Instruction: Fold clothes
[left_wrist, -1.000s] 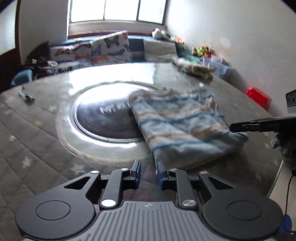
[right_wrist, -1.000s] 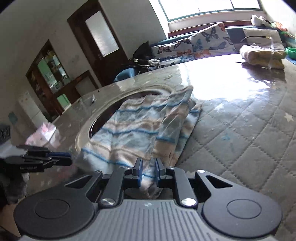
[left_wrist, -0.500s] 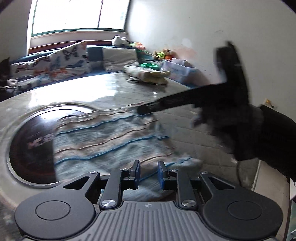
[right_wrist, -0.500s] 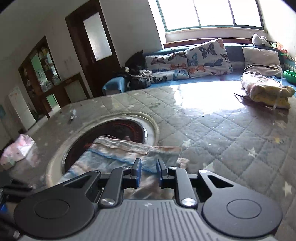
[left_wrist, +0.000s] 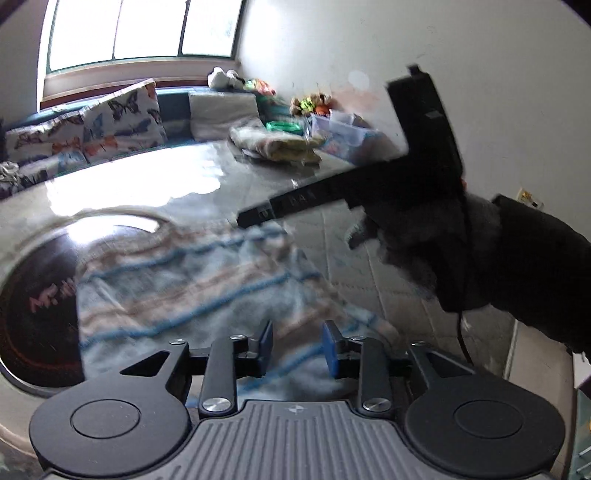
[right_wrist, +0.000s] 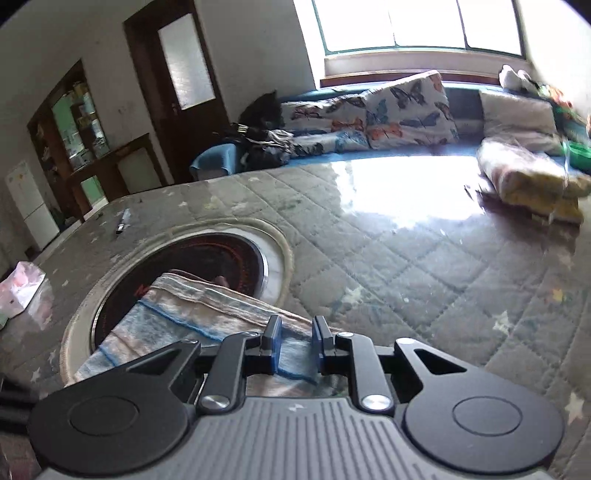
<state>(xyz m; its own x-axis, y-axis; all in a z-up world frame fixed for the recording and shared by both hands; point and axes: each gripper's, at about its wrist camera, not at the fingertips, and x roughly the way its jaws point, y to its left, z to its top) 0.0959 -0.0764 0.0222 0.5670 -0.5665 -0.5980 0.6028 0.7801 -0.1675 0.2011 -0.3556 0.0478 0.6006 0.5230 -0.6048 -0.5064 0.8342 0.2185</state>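
Two grippers work a striped garment (left_wrist: 192, 288) on a quilted table (right_wrist: 424, 266).

Motion blur smears the garment's folds in the left wrist view, and each gripper's body hides its near edge. Beyond the tongs, a clear bin (left_wrist: 341, 131) holds items too blurred to name. The left gripper (left_wrist: 297, 347) has just been opening; its blue pads stand apart over the cloth, not pressing it. The right gripper (right_wrist: 295, 345) shows a narrower gap with cloth between; whether it grips cannot be told.
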